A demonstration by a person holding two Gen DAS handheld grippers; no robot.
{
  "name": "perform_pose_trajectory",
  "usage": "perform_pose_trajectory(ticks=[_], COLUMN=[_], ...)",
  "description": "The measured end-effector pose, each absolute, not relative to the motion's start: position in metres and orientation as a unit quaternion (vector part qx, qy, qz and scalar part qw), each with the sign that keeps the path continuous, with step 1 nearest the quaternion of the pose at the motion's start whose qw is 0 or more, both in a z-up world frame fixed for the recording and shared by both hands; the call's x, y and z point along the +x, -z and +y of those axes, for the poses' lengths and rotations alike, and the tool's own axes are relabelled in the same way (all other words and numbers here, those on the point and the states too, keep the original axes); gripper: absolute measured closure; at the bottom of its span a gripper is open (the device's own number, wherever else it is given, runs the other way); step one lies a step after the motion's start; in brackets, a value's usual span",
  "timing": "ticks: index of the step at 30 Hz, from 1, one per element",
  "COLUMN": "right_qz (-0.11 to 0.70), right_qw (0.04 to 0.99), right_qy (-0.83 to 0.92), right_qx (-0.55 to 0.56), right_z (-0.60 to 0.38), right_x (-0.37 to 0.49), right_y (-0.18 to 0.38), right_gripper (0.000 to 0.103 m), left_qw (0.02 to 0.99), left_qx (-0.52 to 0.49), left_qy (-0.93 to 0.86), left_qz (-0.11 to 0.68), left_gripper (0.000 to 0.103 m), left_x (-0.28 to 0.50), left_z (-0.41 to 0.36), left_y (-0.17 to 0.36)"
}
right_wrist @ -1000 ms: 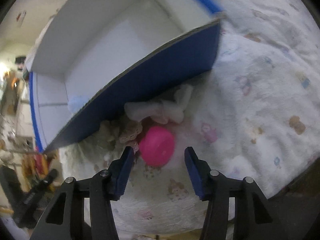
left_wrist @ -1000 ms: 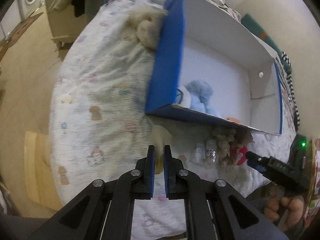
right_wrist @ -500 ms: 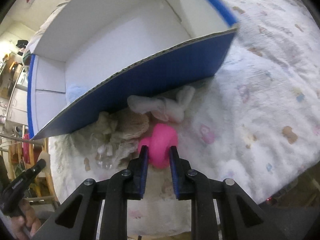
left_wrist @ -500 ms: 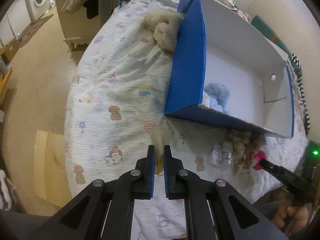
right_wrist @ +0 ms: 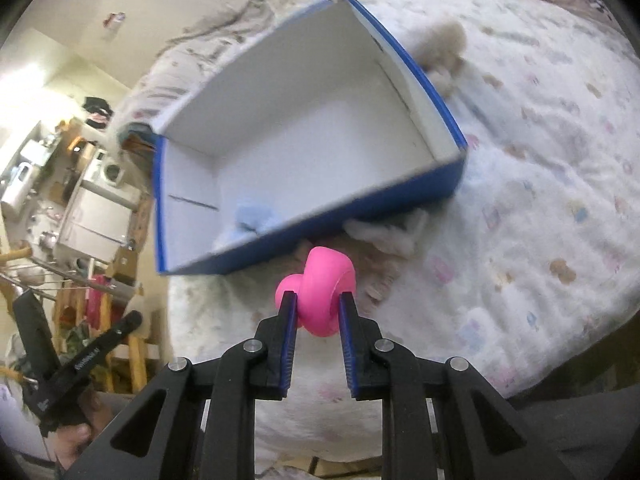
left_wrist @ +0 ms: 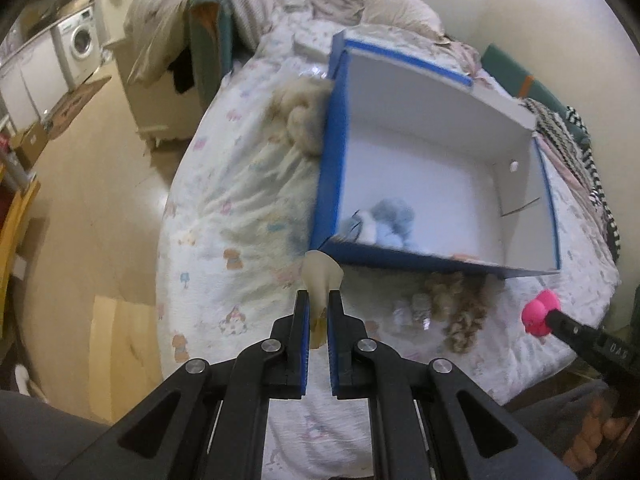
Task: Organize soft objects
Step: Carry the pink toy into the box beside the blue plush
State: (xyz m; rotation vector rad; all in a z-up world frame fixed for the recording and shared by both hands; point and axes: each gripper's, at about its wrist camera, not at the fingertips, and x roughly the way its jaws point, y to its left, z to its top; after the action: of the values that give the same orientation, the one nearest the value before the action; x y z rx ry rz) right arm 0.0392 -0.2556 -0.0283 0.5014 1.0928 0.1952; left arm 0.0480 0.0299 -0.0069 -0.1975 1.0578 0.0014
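My left gripper (left_wrist: 319, 300) is shut on a cream soft toy (left_wrist: 321, 276) and holds it above the bed, just in front of the near left corner of the blue box (left_wrist: 332, 152). My right gripper (right_wrist: 318, 300) is shut on a pink soft toy (right_wrist: 322, 288), lifted off the bed in front of the box (right_wrist: 360, 212); it also shows in the left wrist view (left_wrist: 540, 312). A light blue plush (left_wrist: 390, 220) lies inside the box, also seen in the right wrist view (right_wrist: 254, 218).
A tan curly plush (left_wrist: 460, 312) and a white plush (right_wrist: 384, 236) lie on the bed against the box's near wall. A beige fluffy toy (left_wrist: 300, 112) lies at the box's far left side. The bed edge drops to the floor (left_wrist: 100, 208) on the left.
My right gripper closed on the pink toy and lifted it off the bed. Both grippers have risen and pulled back, the left still holding the cream toy.
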Motion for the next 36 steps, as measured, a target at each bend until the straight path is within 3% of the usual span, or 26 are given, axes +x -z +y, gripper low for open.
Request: perform_pose_trajectory(ticks=[6, 14, 25, 36], right_qz=[0.487, 0.481, 0.518, 0.553], right_qw=[0.833, 0.838, 0.813, 0.802], right_qy=[-0.116, -0.127, -0.110, -0.110], right_qx=[0.238, 0.226, 0.241, 0.198], right_z=[-0.258, -0.248, -0.250, -0.234], right_x=[0.064, 0.112, 0.157, 0.170], right_y=[-0.008, -0.015, 0.038, 0.061], right_gripper=[0.081, 0.081, 0.081, 0.081], left_qw=[0.866, 0.872, 0.857, 0.848], left_qx=[-0.091, -0.070, -0.052, -0.074], left_qy=[0.018, 0.041, 0.061, 0.073], left_qz=[0.491, 0.482, 0.509, 0.520], left_gripper=[0.096, 0.096, 0.096, 0.095], left_x=[0.071, 0.119, 0.178, 0.189], left_z=[0.013, -0.017, -0.054, -0.055], left_y=[-0.022, -0.037, 0.006, 0.042])
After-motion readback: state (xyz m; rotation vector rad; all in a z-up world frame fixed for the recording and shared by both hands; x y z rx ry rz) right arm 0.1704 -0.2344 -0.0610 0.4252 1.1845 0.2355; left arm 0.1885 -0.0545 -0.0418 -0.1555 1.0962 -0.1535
